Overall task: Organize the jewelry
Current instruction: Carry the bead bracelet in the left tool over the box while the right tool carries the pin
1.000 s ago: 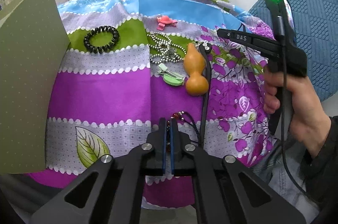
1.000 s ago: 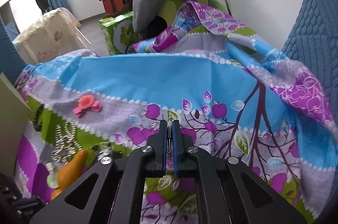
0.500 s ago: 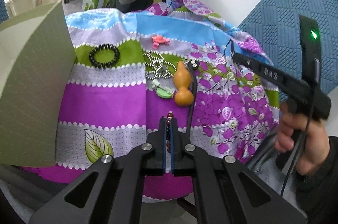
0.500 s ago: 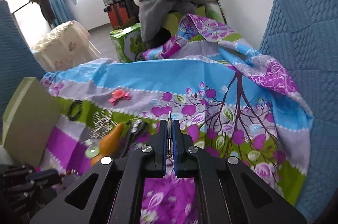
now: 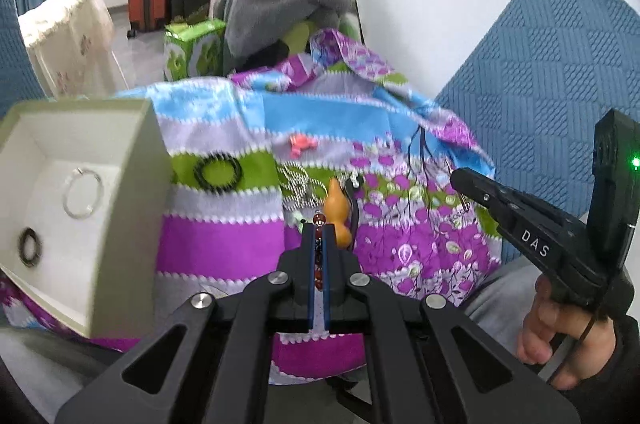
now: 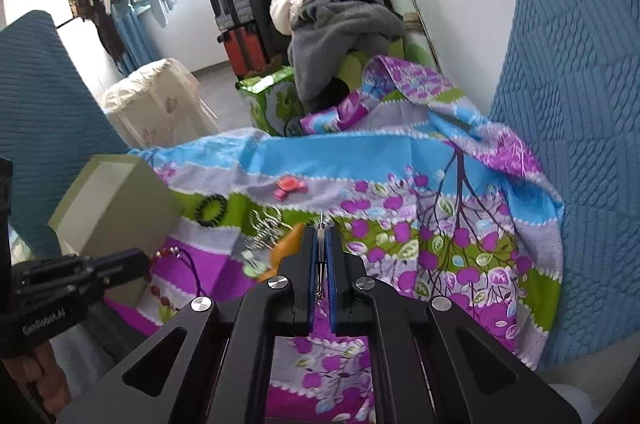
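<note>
From the left wrist view, your left tool (image 5: 319,256) is clamped on a red beaded string (image 5: 318,224), whose beads run up between the blue pads and poke out past the tips. The open box (image 5: 132,208) stands at the left edge of the patterned cloth (image 5: 216,244), already holding a silver ring (image 5: 83,193) and a dark ring (image 5: 30,247); I judge the step in hand is carrying the string over its near wall. Lift high enough that any hanging cord clears that wall, centre over the bare white floor, then let go low so the beads do not bounce out. The orange gourd (image 5: 336,210), the silver chain (image 5: 298,182), the black coil hair tie (image 5: 218,172) and the pink clip (image 5: 301,143) lie on the cloth's middle bands, near your path; swing left across the purple band, which is free. From the right wrist view, your right tool (image 6: 320,252) is closed on a thin silver pin-like piece (image 6: 320,248); what it is I cannot tell. The beaded string and a purple cord hang from the left tool at lower left, beside the box's right wall. Keep the right tool over the cloth's right half, where there is room, until the box mouth is free.
</note>
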The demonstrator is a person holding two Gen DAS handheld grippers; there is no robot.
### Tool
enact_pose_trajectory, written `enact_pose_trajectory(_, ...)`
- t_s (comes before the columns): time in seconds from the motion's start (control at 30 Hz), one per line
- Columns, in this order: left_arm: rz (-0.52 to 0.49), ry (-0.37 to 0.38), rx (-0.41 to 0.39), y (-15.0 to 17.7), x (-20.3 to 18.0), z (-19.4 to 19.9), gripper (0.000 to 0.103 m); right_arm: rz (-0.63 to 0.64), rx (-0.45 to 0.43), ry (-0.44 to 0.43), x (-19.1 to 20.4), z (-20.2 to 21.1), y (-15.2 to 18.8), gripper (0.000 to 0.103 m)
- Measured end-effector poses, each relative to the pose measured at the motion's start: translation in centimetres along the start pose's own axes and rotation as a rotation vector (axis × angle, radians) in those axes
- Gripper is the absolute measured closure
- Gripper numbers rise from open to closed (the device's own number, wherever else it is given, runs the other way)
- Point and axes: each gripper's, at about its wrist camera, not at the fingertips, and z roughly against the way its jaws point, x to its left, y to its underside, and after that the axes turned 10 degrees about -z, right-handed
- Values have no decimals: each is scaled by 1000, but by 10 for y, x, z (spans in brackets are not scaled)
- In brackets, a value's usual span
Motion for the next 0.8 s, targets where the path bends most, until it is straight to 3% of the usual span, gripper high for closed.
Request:
enact_pose_trajectory(0.23,8,-45,-73,-30,21,49,101,23,-86,-17,41,32,-35,101)
enact_pose_trajectory(0.5,37,-116,-155,-57,61,103,101,62,-172,-94,104,64,-77,100)
enact_pose_trajectory(0.8,122,-191,-187,-52,111,146,101,140,-166,-200,181,67,-88,100)
